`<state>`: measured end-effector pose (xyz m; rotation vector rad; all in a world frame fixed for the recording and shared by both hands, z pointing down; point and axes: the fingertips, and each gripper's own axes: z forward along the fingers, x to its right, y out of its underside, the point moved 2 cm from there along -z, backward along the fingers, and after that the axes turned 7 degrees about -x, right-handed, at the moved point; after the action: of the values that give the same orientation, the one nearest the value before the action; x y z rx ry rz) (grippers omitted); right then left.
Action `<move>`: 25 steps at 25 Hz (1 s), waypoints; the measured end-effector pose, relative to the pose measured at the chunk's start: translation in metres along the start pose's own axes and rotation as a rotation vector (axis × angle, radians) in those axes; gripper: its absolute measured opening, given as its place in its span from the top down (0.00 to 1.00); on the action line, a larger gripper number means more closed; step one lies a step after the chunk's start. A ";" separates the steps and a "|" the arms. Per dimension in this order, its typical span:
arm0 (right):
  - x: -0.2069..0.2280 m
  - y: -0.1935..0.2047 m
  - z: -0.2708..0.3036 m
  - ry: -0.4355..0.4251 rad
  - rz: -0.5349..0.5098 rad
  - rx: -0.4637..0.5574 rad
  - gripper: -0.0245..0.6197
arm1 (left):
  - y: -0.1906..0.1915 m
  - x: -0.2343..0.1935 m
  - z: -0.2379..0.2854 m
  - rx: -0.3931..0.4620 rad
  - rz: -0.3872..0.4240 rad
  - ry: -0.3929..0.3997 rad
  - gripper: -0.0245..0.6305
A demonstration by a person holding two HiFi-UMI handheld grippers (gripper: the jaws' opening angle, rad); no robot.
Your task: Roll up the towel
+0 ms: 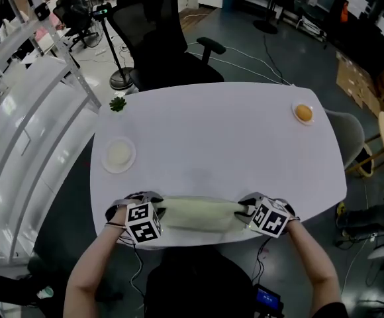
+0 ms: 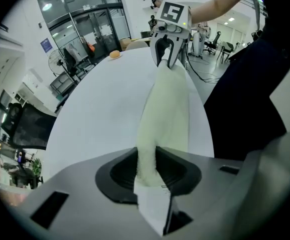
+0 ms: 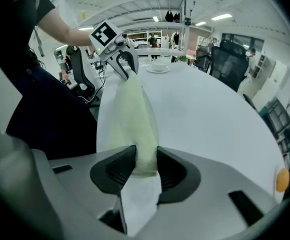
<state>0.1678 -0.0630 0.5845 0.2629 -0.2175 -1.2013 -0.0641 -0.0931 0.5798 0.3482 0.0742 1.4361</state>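
Towel (image 1: pixel 195 214) looks fully rolled, a long tube at the table's (image 1: pixel 232 138) near edge. Left gripper (image 2: pixel 147 166) and right gripper (image 3: pixel 145 166) have jaws clamped on its ends, so I'd say only release remains.

A white oval table (image 1: pixel 218 138) fills the middle of the head view, standing on a smooth dark grey floor (image 1: pixel 291 52). Behind its far edge sits a black office chair (image 1: pixel 159 38), and a black pole on a round base (image 1: pixel 120 78) stands just to its left. White shelving (image 1: pixel 26 111) runs down the left side of the frame. On the right, cardboard boxes (image 1: pixel 357 78) are stacked near a pale chair (image 1: pixel 351 138). Pale cables (image 1: pixel 245 58) trail across the floor. Strip lights (image 3: pixel 222 17) glow overhead, and glass doors (image 2: pixel 85 24) line one wall.
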 end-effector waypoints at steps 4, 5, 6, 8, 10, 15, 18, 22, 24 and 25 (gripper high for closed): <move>0.017 0.001 0.010 -0.066 0.033 0.003 0.73 | -0.003 -0.016 0.012 -0.023 -0.036 0.026 0.76; 0.020 0.002 0.013 -0.084 0.043 0.001 0.73 | -0.004 -0.020 0.015 -0.029 -0.046 0.032 0.76; 0.023 0.004 0.016 -0.099 0.053 0.001 0.73 | -0.004 -0.023 0.018 -0.037 -0.055 0.038 0.75; 0.028 0.002 0.019 -0.115 0.074 0.015 0.73 | -0.004 -0.029 0.024 -0.055 -0.067 0.049 0.75; 0.035 -0.004 0.018 -0.109 0.094 0.052 0.72 | -0.005 -0.033 0.029 -0.071 -0.076 0.052 0.74; 0.042 0.007 0.026 -0.066 0.102 0.067 0.70 | -0.005 -0.034 0.039 -0.093 -0.106 0.028 0.74; 0.038 0.004 0.025 -0.011 0.007 0.059 0.70 | -0.005 -0.035 0.038 -0.090 -0.123 -0.002 0.73; 0.041 0.003 0.022 0.032 0.007 0.079 0.70 | 0.000 -0.046 0.026 -0.040 -0.233 -0.068 0.61; 0.047 0.004 0.015 0.041 0.079 0.130 0.70 | 0.004 -0.051 0.016 0.011 -0.323 -0.068 0.48; 0.052 0.003 0.008 0.050 0.128 0.166 0.70 | 0.005 -0.052 0.009 0.045 -0.372 -0.060 0.43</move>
<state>0.1863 -0.1113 0.5947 0.4178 -0.2866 -1.0499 -0.0745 -0.1454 0.5814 0.3920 0.1159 1.0567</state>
